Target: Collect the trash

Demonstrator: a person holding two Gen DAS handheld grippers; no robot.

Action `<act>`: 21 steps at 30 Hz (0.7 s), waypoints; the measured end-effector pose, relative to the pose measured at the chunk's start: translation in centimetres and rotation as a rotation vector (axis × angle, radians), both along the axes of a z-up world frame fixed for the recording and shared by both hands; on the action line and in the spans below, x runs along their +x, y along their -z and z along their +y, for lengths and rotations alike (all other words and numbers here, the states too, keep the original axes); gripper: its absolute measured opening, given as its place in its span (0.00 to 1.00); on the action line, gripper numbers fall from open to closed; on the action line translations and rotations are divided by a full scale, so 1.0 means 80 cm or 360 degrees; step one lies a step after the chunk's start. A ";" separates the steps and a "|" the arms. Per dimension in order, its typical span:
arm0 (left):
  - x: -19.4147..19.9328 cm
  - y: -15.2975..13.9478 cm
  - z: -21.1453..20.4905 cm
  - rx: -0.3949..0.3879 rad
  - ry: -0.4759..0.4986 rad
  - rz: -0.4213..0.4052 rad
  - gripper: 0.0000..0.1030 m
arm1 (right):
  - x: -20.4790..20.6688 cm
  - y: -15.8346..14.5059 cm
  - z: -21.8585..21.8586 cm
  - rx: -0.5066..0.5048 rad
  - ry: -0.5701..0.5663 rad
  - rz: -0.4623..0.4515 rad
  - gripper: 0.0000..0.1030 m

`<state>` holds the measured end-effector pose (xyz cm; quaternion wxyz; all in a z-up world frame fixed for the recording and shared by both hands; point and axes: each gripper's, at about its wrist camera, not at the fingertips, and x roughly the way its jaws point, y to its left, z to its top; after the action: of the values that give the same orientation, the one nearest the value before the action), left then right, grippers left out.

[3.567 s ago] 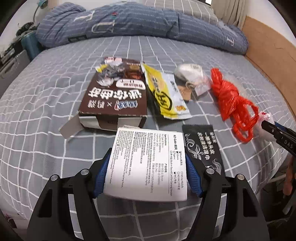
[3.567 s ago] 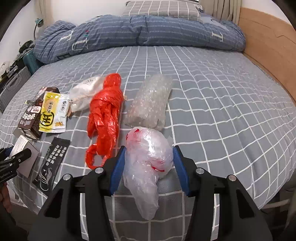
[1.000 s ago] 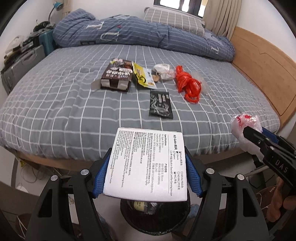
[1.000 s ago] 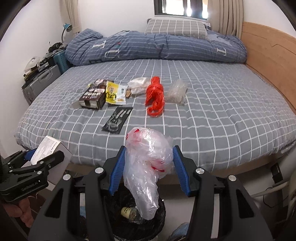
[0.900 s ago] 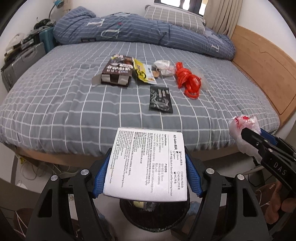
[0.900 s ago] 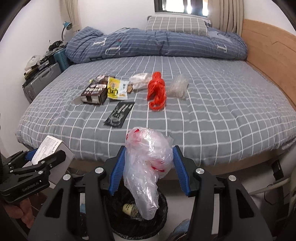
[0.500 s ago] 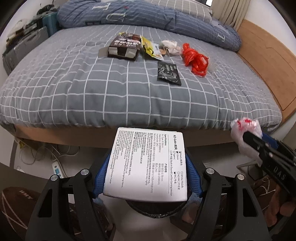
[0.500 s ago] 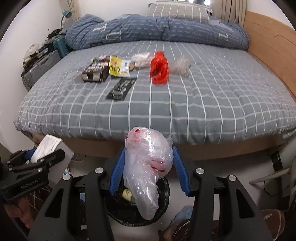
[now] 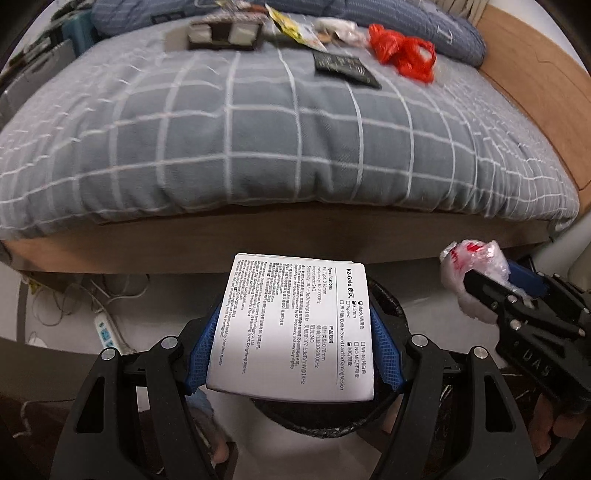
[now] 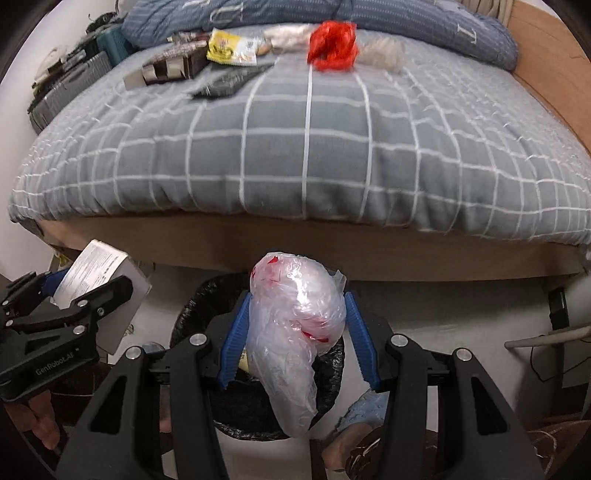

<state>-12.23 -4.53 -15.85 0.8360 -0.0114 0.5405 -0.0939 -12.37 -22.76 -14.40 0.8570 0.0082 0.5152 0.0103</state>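
Observation:
My left gripper (image 9: 293, 332) is shut on a white printed box (image 9: 291, 325) and holds it above a black-lined trash bin (image 9: 391, 306) on the floor. My right gripper (image 10: 295, 325) is shut on a crumpled clear plastic bag with red print (image 10: 295, 317), hanging over the same bin (image 10: 199, 295). The box also shows at the left of the right wrist view (image 10: 99, 273), the bag at the right of the left wrist view (image 9: 469, 266). More trash lies on the bed: a red plastic bag (image 10: 332, 40), a brown box (image 9: 225, 35), a yellow wrapper (image 10: 229, 50), a black sachet (image 9: 345, 68).
The grey checked bed (image 9: 258, 129) with its wooden frame fills the view ahead. A power strip and cables (image 9: 105, 328) lie on the floor at the left. A wooden headboard (image 9: 535, 74) runs along the right. Suitcases (image 10: 70, 81) stand at the far left.
Both grippers have drawn back from the bed and dropped down below its edge, carrying the box and the bag. The bin now lies directly under them.

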 end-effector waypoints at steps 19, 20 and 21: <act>0.015 0.060 -0.060 0.0068 0.0130 0.0110 0.76 | -0.001 0.040 -0.070 -0.0056 0.0153 0.0062 0.48; 0.016 0.058 -0.059 0.0075 0.0121 0.0096 0.86 | -0.001 0.041 -0.066 -0.0059 0.0140 0.0061 0.48; 0.015 0.054 -0.057 0.0079 0.0107 0.0067 0.91 | -0.001 0.041 -0.062 -0.0064 0.0130 0.0060 0.48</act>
<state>-11.03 -9.07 -20.18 0.8210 0.0254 0.5601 -0.1081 -12.44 -27.75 -17.71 0.8468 0.0121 0.5306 -0.0352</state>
